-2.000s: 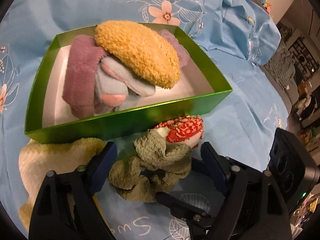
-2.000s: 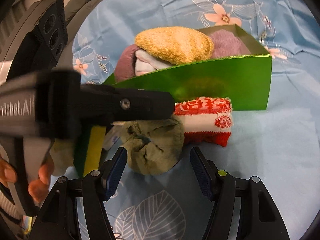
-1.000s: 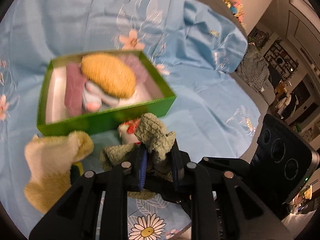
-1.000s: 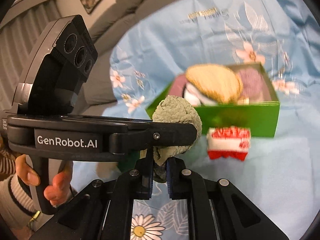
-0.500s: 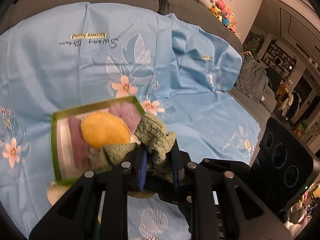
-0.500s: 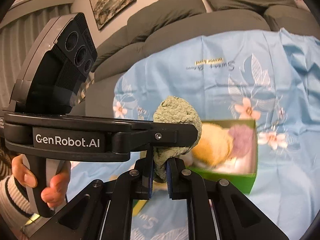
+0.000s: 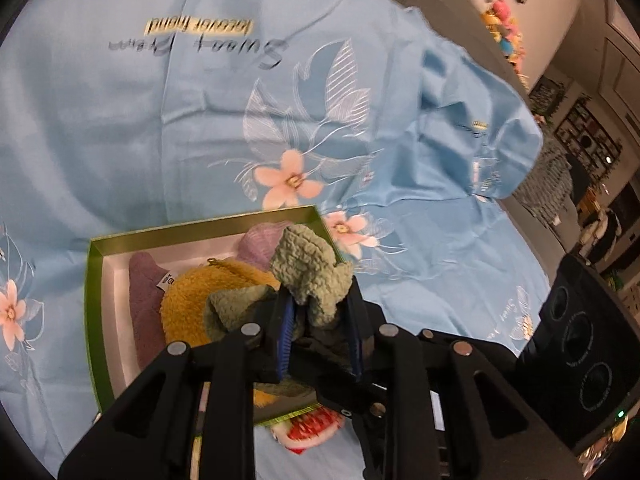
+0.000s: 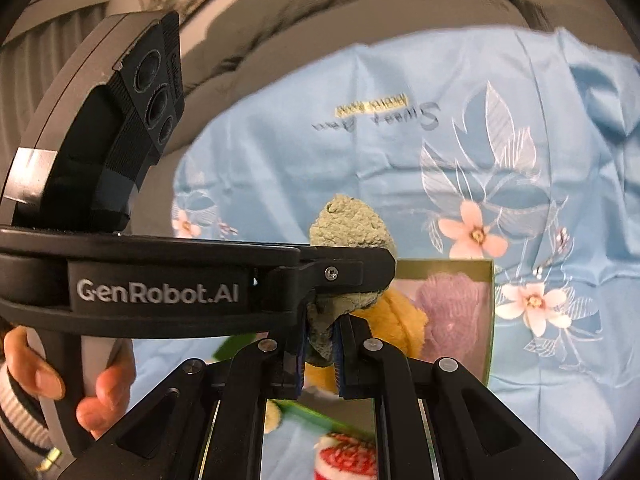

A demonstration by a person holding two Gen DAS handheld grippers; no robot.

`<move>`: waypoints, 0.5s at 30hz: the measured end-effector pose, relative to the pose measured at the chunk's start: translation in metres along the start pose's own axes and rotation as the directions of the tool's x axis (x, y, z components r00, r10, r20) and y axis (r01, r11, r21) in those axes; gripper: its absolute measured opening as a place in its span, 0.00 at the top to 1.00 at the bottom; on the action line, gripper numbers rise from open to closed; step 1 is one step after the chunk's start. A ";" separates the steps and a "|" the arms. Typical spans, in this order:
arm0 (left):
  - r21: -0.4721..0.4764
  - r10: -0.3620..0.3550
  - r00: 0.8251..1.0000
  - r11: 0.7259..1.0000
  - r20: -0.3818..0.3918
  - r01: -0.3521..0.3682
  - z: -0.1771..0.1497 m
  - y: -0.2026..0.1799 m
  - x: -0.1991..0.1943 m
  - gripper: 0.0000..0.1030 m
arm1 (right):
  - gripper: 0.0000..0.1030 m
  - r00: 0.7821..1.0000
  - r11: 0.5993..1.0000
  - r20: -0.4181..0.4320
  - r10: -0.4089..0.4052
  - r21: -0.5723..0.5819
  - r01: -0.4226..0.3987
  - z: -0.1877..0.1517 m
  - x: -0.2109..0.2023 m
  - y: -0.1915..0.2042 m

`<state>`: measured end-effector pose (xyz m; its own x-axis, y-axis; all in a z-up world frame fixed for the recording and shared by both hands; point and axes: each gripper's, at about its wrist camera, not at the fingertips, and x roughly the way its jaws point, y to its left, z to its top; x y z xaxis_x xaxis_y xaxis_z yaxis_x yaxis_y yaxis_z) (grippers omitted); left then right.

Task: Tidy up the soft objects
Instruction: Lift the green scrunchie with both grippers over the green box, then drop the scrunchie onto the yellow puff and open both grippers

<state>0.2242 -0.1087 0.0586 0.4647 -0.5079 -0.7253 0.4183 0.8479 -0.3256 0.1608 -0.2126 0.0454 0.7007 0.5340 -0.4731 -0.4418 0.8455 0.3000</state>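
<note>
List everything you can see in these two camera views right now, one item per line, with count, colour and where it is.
green fuzzy sock: one, sage green, held up over the box between both tongs
box: one, green with a pale inside, on the blue cloth
mustard sock: one, mustard yellow, in the box
purple socks: two bundles showing, mauve, in the box beside and behind the mustard one
red and white sock: one, on the cloth just outside the box's near wall
cloth: one, light blue with pink flowers, spread over a grey sofa
plush toys: several, bright, on the sofa back, blurred
left tongs: black, blue pads, gripping the green sock
right tongs: black, shut on the same sock
hand: one, on the left handle
</note>
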 end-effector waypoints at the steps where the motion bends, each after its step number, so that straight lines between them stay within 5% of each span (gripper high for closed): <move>1: -0.007 0.009 1.000 1.000 -0.006 -0.009 0.000 0.003 0.005 0.78 | 0.88 1.000 1.000 -0.014 -0.006 0.007 0.006 -0.002 0.008 -0.004; 11: -0.041 0.083 0.996 0.996 -0.039 -0.084 -0.002 0.025 0.024 0.76 | 0.88 0.995 0.999 -0.095 -0.040 -0.010 0.039 -0.009 0.042 -0.013; 13: -0.051 0.096 0.994 0.994 -0.044 -0.098 -0.003 0.029 0.025 0.71 | 0.88 0.992 0.998 -0.116 -0.057 -0.016 0.055 -0.009 0.045 -0.013; 15: -0.062 0.100 0.994 0.993 -0.047 -0.102 -0.003 0.031 0.025 0.52 | 0.82 0.988 0.997 -0.136 -0.072 -0.023 0.069 -0.010 0.047 -0.013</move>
<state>0.2461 -0.0945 0.0287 0.4666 -0.4131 -0.7820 0.3196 0.9032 -0.2865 0.1936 -0.1986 0.0112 0.6477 0.4670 -0.6020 -0.4051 0.8803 0.2470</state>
